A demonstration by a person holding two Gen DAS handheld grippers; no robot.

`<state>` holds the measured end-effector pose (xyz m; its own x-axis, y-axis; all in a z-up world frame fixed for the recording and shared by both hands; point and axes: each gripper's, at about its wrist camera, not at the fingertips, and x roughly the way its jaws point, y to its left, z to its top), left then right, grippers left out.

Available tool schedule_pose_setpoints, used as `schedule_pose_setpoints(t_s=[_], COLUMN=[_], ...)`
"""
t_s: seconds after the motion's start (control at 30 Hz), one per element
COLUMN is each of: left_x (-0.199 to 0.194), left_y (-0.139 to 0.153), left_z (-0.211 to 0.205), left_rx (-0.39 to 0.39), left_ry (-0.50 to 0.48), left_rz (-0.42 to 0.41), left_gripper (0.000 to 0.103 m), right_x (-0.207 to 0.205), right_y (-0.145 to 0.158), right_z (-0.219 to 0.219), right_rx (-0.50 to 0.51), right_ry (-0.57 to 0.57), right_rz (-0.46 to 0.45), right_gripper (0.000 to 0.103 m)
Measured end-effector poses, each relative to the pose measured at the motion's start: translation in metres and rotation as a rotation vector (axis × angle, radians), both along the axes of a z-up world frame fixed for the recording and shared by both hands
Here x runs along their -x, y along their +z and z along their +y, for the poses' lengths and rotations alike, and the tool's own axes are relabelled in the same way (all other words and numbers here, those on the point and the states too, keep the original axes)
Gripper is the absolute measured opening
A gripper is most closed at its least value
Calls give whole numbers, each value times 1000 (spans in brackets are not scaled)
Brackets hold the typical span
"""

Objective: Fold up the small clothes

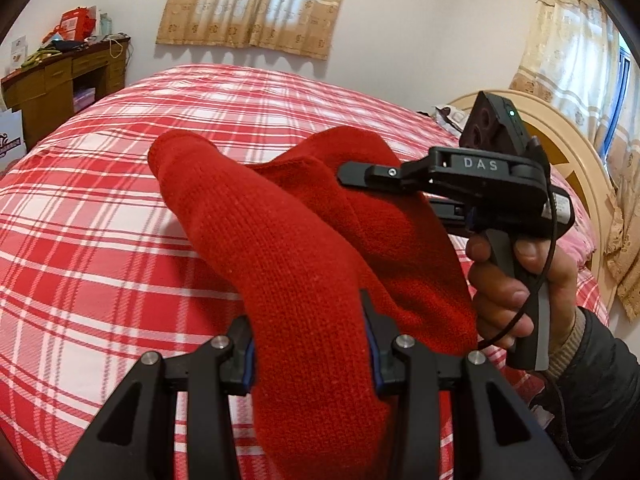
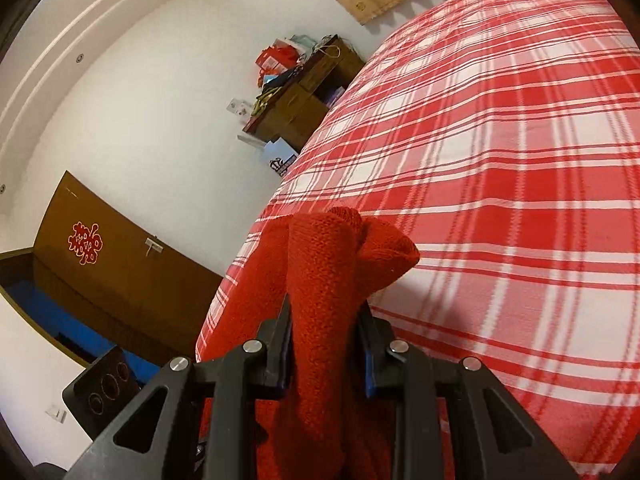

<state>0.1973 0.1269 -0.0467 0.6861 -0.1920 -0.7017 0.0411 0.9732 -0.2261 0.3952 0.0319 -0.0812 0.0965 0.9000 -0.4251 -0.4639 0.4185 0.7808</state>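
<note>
Jaws of both the left gripper [image 1: 308, 344] and the right gripper [image 2: 326, 344] pinch 1 red knitted garment [image 1: 288, 232] above the red-and-white plaid bed [image 1: 100, 220], centre frame; carrying step, next lay it flat.

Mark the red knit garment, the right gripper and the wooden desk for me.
red knit garment [image 1: 304, 248]: left wrist view, on the bunched sleeve.
right gripper [image 2: 325, 340]: right wrist view, between the fingertips clamping the knit.
wooden desk [image 1: 60, 80]: left wrist view, on its drawer front.

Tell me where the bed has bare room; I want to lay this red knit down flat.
The plaid bedspread lies bare from the red knit out to its far edge by the desk. It is crowded at the headboard side, around the right gripper.
</note>
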Motion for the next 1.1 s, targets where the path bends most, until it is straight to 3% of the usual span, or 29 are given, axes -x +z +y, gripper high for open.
schedule_pose_setpoints(t_s=[0.47, 1.1], left_x=[8, 21], left_y=[-7, -25], left_z=[30, 52], left_rx=[1, 36], left_ry=[52, 83], left_rz=[12, 53], left_gripper=[42, 42], right_x=[-1, -9], right_y=[-4, -23], right_z=[45, 68], right_rx=[28, 43], right_ry=[57, 64], right_rz=[11, 58], right_gripper=[27, 27])
